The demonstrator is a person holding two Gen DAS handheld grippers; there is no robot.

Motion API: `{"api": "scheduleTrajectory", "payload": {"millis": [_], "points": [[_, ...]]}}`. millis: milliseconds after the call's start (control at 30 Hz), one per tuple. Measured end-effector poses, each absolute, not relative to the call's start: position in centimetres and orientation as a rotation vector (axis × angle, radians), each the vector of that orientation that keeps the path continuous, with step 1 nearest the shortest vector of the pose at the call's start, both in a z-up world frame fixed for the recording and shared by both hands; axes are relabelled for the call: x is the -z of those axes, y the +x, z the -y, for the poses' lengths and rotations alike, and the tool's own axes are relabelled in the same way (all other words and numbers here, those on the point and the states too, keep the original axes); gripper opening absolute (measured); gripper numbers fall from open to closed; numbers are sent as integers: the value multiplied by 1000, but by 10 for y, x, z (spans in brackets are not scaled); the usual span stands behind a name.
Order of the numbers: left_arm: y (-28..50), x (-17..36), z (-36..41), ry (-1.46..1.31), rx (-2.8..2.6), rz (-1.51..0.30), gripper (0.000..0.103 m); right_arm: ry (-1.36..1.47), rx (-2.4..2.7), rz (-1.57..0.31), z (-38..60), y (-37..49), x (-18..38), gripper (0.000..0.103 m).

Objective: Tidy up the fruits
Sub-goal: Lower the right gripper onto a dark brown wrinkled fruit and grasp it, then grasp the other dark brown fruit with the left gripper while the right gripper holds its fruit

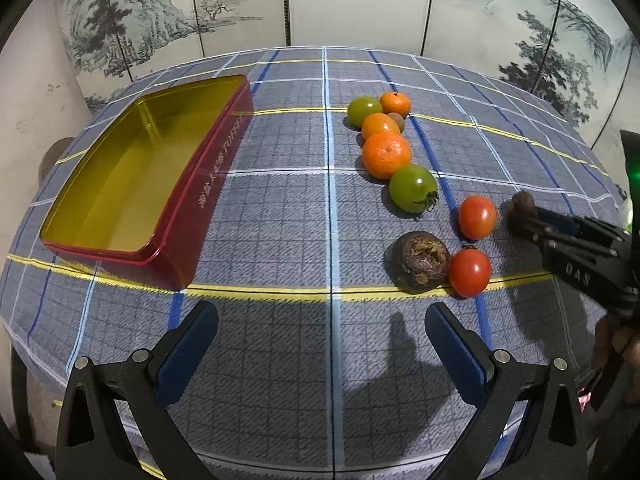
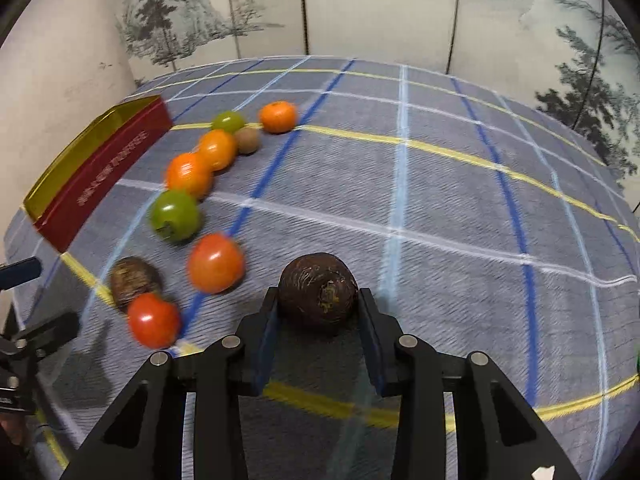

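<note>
Right gripper (image 2: 318, 300) angled down, lower centre — pads clamped on dark brown fruit (image 2: 318, 290). Left gripper (image 1: 322, 320) w/ jaws wide apart, nothing held — tilted down over tablecloth (image 1: 280, 220).

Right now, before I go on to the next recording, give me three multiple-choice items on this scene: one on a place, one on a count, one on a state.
1. Where is the tin?
A. Left of the fruit row
B. Right of it
C. Under the left gripper

2. How many red tomatoes lie on the cloth?
A. One
B. Two
C. Four

3. What is the right gripper doing?
A. Gaping over bare cloth
B. Clamping a dark brown fruit
C. Holding an orange

Answers: 1 A, the tin lies left of the fruit in both views. 2 B, one and another. 3 B, its pads press the dark brown fruit.
</note>
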State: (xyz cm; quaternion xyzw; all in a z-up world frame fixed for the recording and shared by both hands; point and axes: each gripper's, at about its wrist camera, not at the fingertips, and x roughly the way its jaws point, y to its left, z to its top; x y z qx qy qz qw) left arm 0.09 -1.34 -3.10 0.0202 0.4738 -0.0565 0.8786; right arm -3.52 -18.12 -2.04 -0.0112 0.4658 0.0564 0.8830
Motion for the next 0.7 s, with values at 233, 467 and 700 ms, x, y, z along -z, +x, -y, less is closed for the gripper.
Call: {"api": "scheduleTrajectory", "payload": {"millis": [233,467,700], "points": [[5,34,18,47,128,-995,102,-44,-57,-951,209,-13,23,33],[5,37,27,65,159,-998,92,-54,-60,-933,219,-4,25,33],[13,39,43,77,229,-1008,82,-44,-60,-933,222,-2,25,33]]}}
